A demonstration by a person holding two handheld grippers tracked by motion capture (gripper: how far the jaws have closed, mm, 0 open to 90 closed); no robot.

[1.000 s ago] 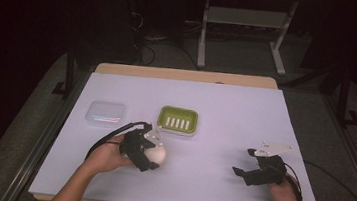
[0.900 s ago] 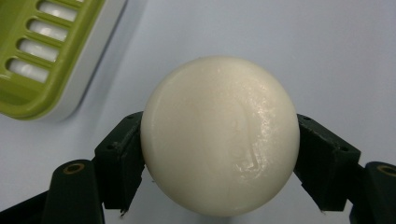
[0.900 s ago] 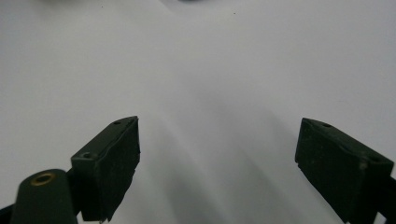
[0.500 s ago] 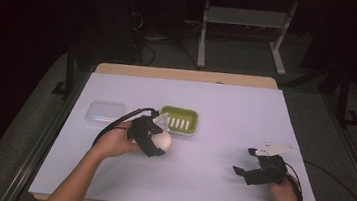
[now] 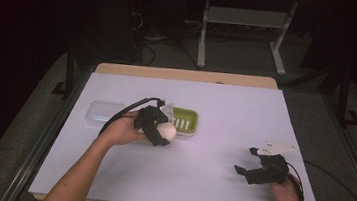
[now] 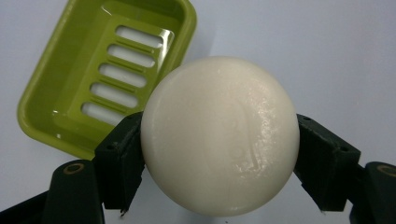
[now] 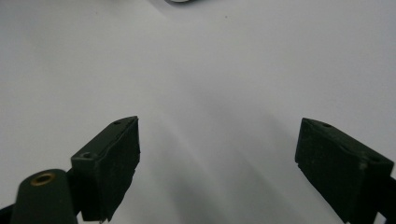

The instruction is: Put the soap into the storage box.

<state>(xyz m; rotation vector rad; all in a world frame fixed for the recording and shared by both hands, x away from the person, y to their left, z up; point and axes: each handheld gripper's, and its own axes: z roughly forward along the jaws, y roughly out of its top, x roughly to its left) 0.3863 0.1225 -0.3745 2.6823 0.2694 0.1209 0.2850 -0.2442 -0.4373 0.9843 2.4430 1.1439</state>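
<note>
Far left on the white table (image 5: 225,110): a clear plastic lid (image 5: 102,112), lying flat, apart from the rest. Next along, the left gripper (image 5: 162,135), jaws clamped on either side of a round white soap (image 5: 166,131) (pale, glossy, faint embossing seen in the left gripper view (image 6: 219,135)). Soap is held up off the table, at the near edge of the green soap dish (image 5: 185,120); whether it touches the rim, cannot tell. The dish is slotted and has nothing in it (image 6: 100,74). Far right: the right gripper (image 5: 253,172) low over bare table, jaws spread wide, gripping nothing.
</note>
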